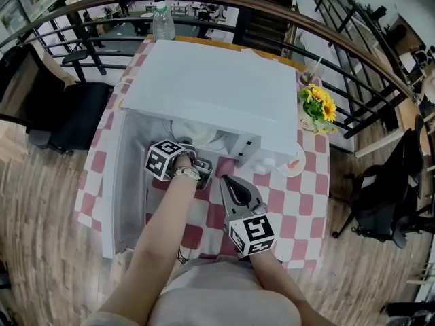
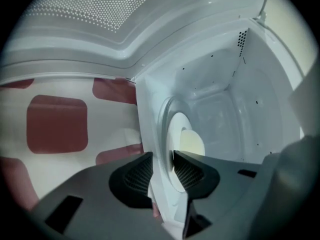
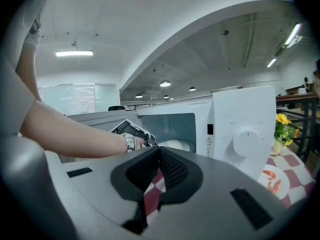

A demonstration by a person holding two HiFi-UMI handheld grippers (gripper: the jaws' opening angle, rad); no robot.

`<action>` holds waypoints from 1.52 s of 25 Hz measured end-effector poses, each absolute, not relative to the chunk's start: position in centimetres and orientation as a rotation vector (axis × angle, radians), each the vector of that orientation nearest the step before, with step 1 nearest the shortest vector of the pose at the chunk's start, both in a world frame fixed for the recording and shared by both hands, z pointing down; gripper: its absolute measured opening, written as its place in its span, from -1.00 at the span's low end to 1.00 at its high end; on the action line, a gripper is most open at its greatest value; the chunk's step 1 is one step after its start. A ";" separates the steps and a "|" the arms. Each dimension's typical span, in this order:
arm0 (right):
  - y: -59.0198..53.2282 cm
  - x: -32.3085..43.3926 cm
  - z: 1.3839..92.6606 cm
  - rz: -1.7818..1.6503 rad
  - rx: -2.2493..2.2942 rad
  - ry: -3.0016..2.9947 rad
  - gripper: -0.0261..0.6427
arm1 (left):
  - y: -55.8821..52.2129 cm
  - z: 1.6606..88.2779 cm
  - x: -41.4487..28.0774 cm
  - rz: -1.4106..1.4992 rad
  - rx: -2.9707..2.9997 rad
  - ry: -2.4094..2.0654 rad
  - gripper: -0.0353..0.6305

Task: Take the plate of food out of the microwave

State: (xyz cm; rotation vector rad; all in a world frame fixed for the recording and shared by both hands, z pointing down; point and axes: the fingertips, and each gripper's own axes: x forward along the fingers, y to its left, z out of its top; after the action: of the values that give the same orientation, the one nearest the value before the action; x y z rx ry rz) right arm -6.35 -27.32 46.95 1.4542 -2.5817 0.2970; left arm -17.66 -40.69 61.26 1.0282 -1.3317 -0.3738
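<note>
The white microwave [image 1: 217,87] stands on a red-checked table, its door [image 1: 122,182] swung open to the left. Inside lies a white plate [image 2: 178,134] with pale yellow food [image 2: 194,143] on it, also seen as the plate [image 1: 204,139] in the head view. My left gripper [image 2: 162,171] is at the cavity mouth, rolled on its side, and its pads [image 2: 187,174] close on the plate's near rim. In the head view the left gripper [image 1: 201,168] sits at the opening. My right gripper [image 3: 159,156] hangs back over the table in front of the microwave [image 3: 240,129], shut and empty.
A water bottle [image 1: 162,20] stands behind the microwave. Sunflowers in a vase [image 1: 318,107] and a small dish [image 1: 293,163] sit to its right. A black chair [image 1: 75,114] is left of the table, and a railing runs behind it.
</note>
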 end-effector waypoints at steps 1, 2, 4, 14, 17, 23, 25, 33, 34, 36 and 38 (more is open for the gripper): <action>-27.2 -6.4 46.9 0.296 1.455 -2.582 -0.85 | -40.6 61.1 -17.7 -0.378 1.029 -1.331 -0.52; -27.1 -6.4 46.9 0.297 1.457 -2.582 -0.85 | -40.5 61.0 -17.7 -0.380 1.030 -1.330 -0.55; -26.9 -6.4 46.8 0.296 1.463 -2.582 -0.85 | -40.3 60.8 -17.7 -0.382 1.034 -1.326 -0.61; -25.9 -6.0 46.3 0.282 1.496 -2.583 -0.85 | -40.0 59.7 -17.4 -0.445 1.077 -1.277 -0.79; -25.6 -5.7 46.1 0.280 1.512 -2.579 -0.85 | -40.0 58.9 -17.2 -0.480 1.114 -1.258 -0.82; -24.8 -5.6 45.2 0.250 1.531 -2.586 -0.85 | -39.6 57.5 -17.1 -0.506 1.160 -1.225 -0.85; -24.4 -5.4 44.9 0.243 1.541 -2.586 -0.85 | -39.1 57.4 -17.0 -0.521 1.159 -1.217 -0.85; -22.8 -5.1 44.5 0.233 1.556 -2.587 -0.85 | -37.1 57.2 -17.0 -0.572 1.178 -1.182 -0.85; -22.5 -5.1 44.5 0.232 1.555 -2.589 -0.85 | -36.8 57.1 -17.1 -0.578 1.180 -1.180 -0.85; -21.8 -5.2 44.4 0.228 1.554 -2.591 -0.85 | -36.2 56.8 -17.2 -0.590 1.185 -1.175 -0.85; -21.0 -5.3 44.3 0.223 1.554 -2.593 -0.85 | -35.5 56.5 -17.3 -0.601 1.192 -1.170 -0.85</action>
State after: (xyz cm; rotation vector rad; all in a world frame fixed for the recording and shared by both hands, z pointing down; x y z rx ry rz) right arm -5.30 -21.04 44.34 1.5535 -2.5929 0.2226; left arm -17.34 -35.55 56.46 1.1917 -1.1695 -0.6008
